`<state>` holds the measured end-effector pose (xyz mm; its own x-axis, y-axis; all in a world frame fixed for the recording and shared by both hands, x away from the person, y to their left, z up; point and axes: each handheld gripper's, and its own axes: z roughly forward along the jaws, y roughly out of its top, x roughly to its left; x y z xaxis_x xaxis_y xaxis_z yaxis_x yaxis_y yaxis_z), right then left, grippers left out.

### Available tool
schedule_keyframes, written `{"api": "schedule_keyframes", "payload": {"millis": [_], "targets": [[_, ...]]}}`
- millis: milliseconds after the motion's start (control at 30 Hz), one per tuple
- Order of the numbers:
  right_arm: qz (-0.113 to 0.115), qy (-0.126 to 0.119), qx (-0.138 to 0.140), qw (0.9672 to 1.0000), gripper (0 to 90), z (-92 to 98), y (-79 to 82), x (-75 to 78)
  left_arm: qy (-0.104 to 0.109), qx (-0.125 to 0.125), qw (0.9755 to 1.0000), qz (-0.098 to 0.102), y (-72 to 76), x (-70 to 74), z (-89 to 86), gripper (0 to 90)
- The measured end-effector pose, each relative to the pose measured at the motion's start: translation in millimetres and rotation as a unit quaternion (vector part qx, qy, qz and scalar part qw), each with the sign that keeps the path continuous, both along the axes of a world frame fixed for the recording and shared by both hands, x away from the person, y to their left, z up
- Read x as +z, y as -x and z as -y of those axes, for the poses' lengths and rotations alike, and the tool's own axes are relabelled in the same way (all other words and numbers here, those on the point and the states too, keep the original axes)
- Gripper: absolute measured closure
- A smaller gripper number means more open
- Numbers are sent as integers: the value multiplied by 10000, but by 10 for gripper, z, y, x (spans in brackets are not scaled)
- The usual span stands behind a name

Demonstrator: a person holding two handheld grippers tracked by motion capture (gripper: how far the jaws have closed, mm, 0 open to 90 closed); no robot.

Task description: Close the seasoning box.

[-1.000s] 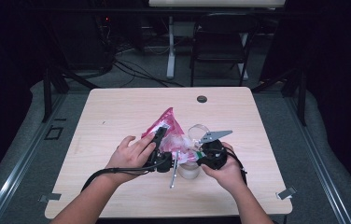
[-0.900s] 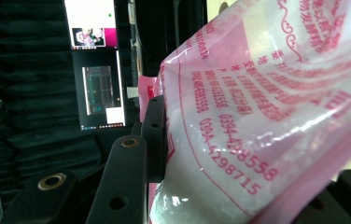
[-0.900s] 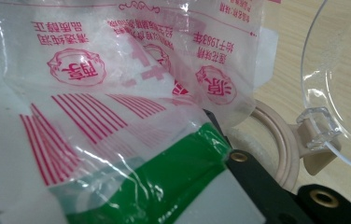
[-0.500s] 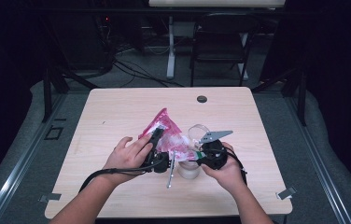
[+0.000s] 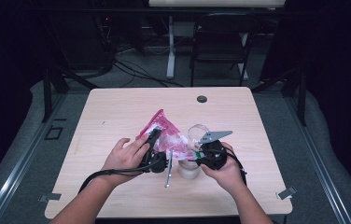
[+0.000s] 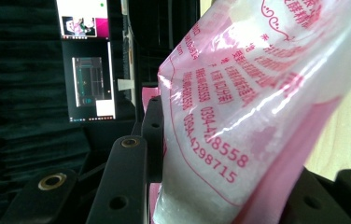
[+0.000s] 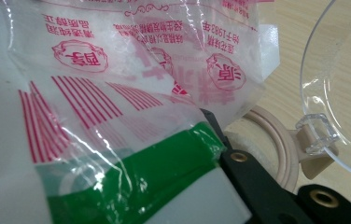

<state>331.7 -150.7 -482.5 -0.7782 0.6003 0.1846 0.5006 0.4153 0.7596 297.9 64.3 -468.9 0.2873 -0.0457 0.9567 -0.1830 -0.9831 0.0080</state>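
Observation:
A pink and clear plastic bag of white grains is held up over the table between both grippers. My left gripper grips its left side; in the left gripper view the bag sits pinched between the black jaws. My right gripper is shut on the bag's lower right corner, where a green strip crosses the bag. Just below stands a small jar. Its beige rim shows behind the bag, and its clear hinged lid is flipped open.
A small black round disc lies near the table's far edge. A folding chair and cables stand on the floor beyond the table. A lit monitor shows in the dark background of the left gripper view.
The bag's upper corner has leaned slightly to the left. Both hands have kept their places.

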Motion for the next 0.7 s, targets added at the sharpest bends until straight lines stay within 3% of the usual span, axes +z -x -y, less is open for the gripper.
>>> {"api": "schedule_keyframes", "payload": {"millis": [433, 533, 700], "targets": [[74, -62, -16, 10000, 900, -3, 13, 27, 268, 123, 9994, -180, -14, -85, -68, 696], [94, -100, -33, 9999, 900, -5, 15, 33, 458, 197, 9984, -280, -19, -142, -90, 699], [108, -97, -38, 9999, 900, -30, 19, 21, 605, 264, 9973, -331, -16, -174, -119, 701]]}}
